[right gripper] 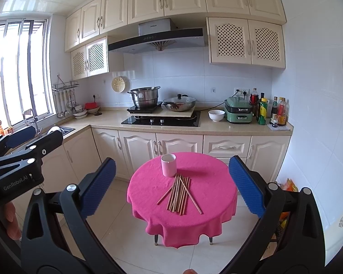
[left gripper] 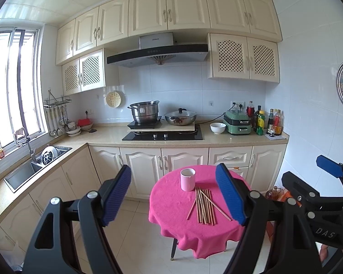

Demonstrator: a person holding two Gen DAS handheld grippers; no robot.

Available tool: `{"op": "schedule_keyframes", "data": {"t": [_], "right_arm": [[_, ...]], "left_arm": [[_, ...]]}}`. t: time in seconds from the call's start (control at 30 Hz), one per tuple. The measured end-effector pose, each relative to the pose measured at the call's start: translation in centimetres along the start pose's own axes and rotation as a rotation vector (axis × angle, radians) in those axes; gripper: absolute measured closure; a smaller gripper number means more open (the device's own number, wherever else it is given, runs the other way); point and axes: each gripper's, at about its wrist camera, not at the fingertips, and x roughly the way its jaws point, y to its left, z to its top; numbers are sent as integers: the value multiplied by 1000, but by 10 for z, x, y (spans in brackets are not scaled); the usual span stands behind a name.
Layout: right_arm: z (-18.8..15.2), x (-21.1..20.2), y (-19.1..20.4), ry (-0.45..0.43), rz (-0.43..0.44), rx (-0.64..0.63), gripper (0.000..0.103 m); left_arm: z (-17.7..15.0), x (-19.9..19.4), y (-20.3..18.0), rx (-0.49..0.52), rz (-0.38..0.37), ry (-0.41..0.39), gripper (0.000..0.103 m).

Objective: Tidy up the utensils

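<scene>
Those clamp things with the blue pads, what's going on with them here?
A person holds a two-finger gripper in each hand, facing a small table under a pink cloth. Both the left gripper and the right gripper are open and hold nothing. A bundle of chopsticks lies loose on the cloth beside an upright pink cup. Nothing has been picked up yet.

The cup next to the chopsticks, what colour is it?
Pale pink cup, white inside; clearest in the right wrist view.
</scene>
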Motion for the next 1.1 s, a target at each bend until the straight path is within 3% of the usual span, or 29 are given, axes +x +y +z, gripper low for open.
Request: {"op": "schedule_keyframes", "data": {"t": [1.1], "right_arm": [[6, 29, 29, 51, -35, 27, 6]], "left_arm": [[-2, 42, 37, 23, -34, 52, 28]]}}
